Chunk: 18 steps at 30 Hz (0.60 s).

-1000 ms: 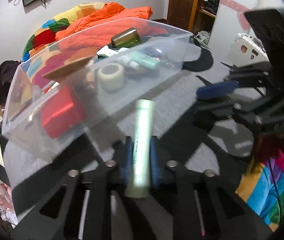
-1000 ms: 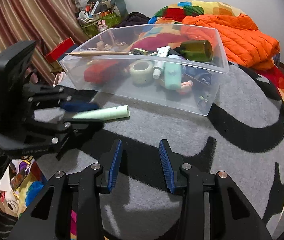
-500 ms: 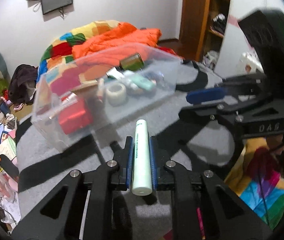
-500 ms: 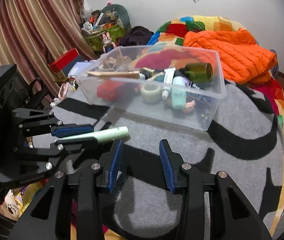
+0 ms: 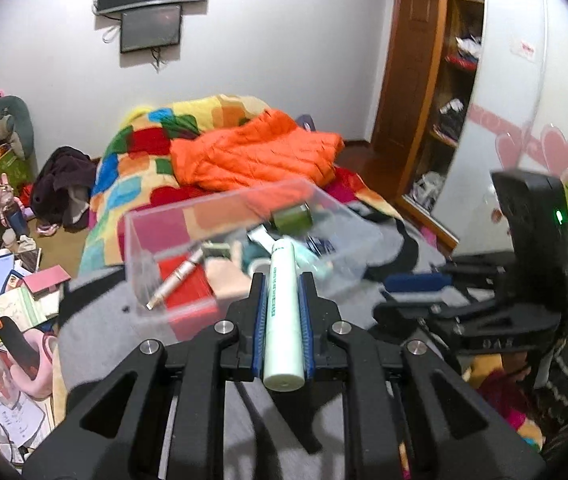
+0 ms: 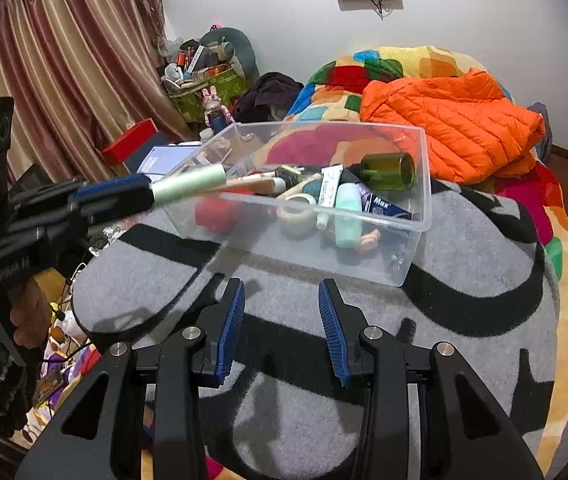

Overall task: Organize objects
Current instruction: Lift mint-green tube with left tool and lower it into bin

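Observation:
My left gripper (image 5: 282,284) is shut on a pale green tube (image 5: 283,312), held in the air at the near left corner of a clear plastic bin (image 6: 416,240). In the right wrist view the tube's tip (image 6: 192,181) reaches over the bin's left rim. The bin holds a green bottle (image 6: 388,170), a tape roll (image 6: 298,218), a teal bottle (image 6: 348,220), a red box (image 6: 214,214) and other small items. My right gripper (image 6: 280,320) is open and empty, low over the grey rug in front of the bin.
The bin sits on a grey and black rug (image 6: 464,288) over a bed. An orange jacket (image 6: 452,120) and a colourful quilt (image 6: 340,76) lie behind it. Boxes and clutter (image 5: 16,300) fill the floor to the left. A wardrobe (image 5: 444,100) stands at the right.
My left gripper has risen with the tube and now points over the bin's rim. My right gripper has stayed open over the rug in front of the bin.

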Each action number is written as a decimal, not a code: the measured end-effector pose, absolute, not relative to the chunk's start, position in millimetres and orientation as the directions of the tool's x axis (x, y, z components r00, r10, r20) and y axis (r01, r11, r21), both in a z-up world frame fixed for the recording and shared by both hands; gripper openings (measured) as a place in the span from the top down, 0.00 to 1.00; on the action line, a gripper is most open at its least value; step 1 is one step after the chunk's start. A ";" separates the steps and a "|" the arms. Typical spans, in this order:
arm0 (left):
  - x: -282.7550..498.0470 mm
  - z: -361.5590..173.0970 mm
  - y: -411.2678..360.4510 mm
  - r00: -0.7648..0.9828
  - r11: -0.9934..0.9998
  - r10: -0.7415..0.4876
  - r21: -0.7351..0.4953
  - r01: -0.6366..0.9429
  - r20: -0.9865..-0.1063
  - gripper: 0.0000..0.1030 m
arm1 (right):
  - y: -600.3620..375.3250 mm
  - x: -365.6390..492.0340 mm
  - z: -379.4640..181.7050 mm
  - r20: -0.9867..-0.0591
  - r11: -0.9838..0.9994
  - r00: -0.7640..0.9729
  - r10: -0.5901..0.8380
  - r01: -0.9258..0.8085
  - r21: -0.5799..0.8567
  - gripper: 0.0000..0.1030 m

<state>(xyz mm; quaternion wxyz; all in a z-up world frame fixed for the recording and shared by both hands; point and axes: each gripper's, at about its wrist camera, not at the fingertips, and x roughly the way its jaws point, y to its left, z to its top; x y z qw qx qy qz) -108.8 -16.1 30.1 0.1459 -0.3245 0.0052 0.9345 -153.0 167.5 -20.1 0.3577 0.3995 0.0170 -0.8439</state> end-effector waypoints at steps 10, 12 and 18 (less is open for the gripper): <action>-167.4 12.7 -45.5 -0.718 -0.983 0.180 -0.101 -0.151 -0.672 0.86 | 162.3 -161.1 -10.3 -0.658 -0.747 -0.454 -0.601 0.613 0.260 0.66; -179.4 1.6 -51.1 -0.692 -0.982 0.189 -0.131 -0.137 -0.697 0.86 | 160.0 -160.7 -9.9 -0.659 -0.745 -0.454 -0.600 0.618 0.252 0.66; -184.1 -13.2 -61.6 -0.670 -0.962 0.263 -0.242 -0.127 -0.694 0.85 | 154.7 -157.5 -9.7 -0.660 -0.739 -0.457 -0.596 0.633 0.229 0.66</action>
